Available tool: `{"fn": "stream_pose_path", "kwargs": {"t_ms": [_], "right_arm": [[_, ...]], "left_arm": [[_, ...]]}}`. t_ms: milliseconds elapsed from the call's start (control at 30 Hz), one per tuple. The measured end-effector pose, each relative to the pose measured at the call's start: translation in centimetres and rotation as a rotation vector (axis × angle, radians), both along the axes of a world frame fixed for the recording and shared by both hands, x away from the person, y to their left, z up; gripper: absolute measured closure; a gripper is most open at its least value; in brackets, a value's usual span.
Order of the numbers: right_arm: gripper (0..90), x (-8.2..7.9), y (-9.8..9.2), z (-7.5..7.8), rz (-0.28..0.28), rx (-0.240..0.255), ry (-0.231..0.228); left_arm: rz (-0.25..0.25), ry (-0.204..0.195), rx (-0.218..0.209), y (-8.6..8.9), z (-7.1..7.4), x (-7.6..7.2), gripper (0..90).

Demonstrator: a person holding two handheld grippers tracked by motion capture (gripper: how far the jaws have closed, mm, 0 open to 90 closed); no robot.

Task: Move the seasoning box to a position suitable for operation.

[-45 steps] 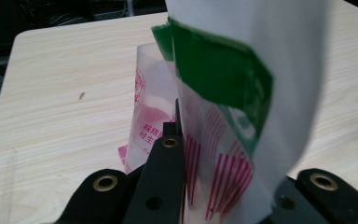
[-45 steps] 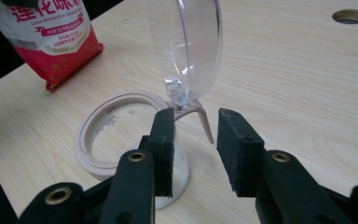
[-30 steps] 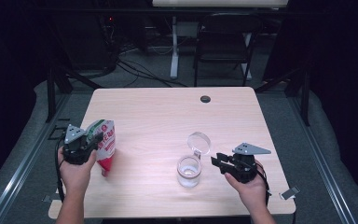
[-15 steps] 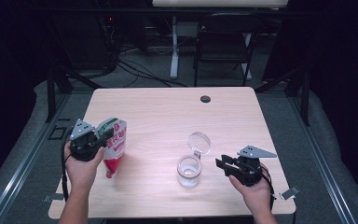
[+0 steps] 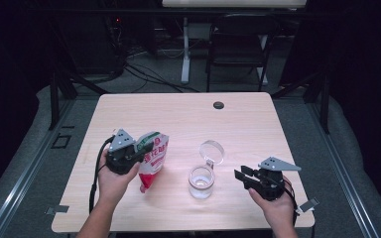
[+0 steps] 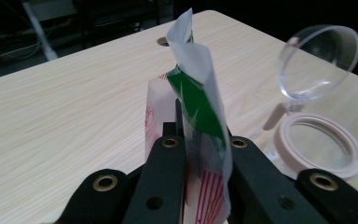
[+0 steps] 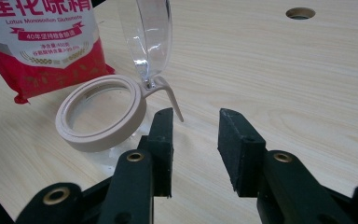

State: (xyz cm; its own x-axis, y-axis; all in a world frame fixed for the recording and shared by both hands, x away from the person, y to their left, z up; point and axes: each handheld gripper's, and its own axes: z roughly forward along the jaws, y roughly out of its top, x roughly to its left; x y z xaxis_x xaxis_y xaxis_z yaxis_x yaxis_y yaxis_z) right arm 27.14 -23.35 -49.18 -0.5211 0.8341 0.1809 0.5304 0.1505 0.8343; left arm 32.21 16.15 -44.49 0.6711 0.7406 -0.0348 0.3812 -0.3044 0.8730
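A red, white and green pouch (image 5: 155, 157) hangs tilted above the table's left half, its lower corner near the wood. My left gripper (image 5: 138, 151) is shut on its top edge; in the left gripper view the jaws pinch the green and white film of the pouch (image 6: 198, 93). A clear glass jar (image 5: 201, 181) with a beige rim (image 7: 100, 114) stands right of the pouch, its round clear lid (image 5: 212, 151) flipped up and back. My right gripper (image 5: 239, 176) sits just right of the jar, open, with nothing between its pads (image 7: 196, 126).
The light wooden table (image 5: 258, 129) has a round cable hole (image 5: 219, 105) near its far edge. A chair (image 5: 238, 44) and cables stand on the dark floor beyond. Bare wood lies between the pouch and the jar.
My left gripper has carried the pouch to the right, toward the jar, and a little higher. The right gripper has hardly moved.
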Motion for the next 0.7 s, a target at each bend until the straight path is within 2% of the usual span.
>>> {"fn": "stream_pose_path", "kwargs": {"t_ms": [200,367,467,533,700], "right_arm": [[63.7,-0.1,0.2,0.3,0.030,-0.011,-0.011],[62.7,0.1,0.8,0.9,0.061,-0.020,-0.036],[64.0,-0.1,1.3,1.8,0.092,-0.044,-0.050],[66.6,-0.2,1.7,2.7,0.126,-0.039,-0.059],[74.2,-0.5,2.8,4.4,0.208,-0.054,-0.074]], "left_arm": [[-0.060,0.005,0.008,-1.0,-0.4,-0.4,90.0],[-0.069,0.008,0.013,-0.9,-0.6,-1.0,90.0],[-0.076,0.024,-0.001,-0.6,-0.9,-1.3,90.0],[-0.081,0.037,-0.010,-0.5,-1.1,-1.5,90.0],[-0.074,0.053,-0.002,-0.2,-1.4,-2.2,90.0]]}}
